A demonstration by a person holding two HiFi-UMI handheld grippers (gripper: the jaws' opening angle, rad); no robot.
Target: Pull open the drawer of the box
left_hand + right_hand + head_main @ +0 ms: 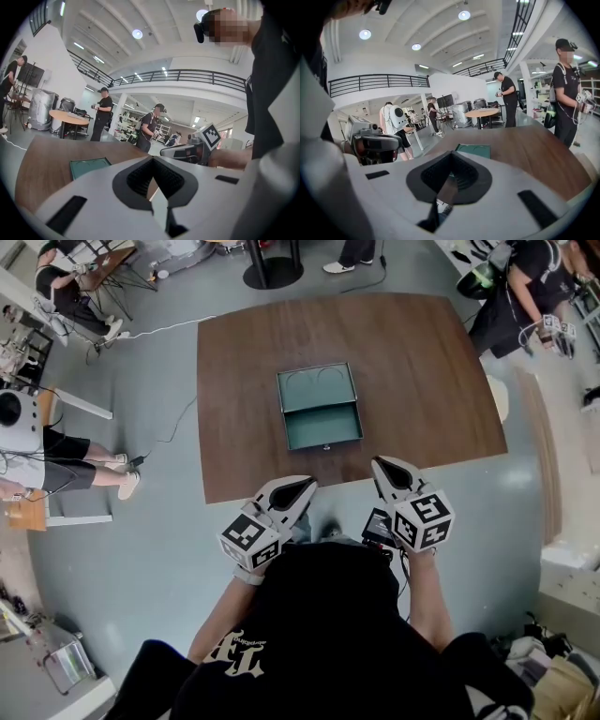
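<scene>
Green metal, the box (316, 387) sits in the middle of the table (441, 381), and its drawer (323, 426) stands drawn out on the side facing the person, with the inside bare and the knob (326, 446) on its front. The drawer's travel runs straight toward the person, so any further pull would come back along that line. Both grippers hang off the table's near edge, close to the body and well apart from the box, which lies ahead of them and between them. The left gripper (306, 484) looks a little nearer the knob than the right gripper (382, 465), though the margin is small. Each has its jaws pressed together with nothing between them, as its own view shows, and touches nothing. By my reading the drawer is already open, or very nearly fully so.
</scene>
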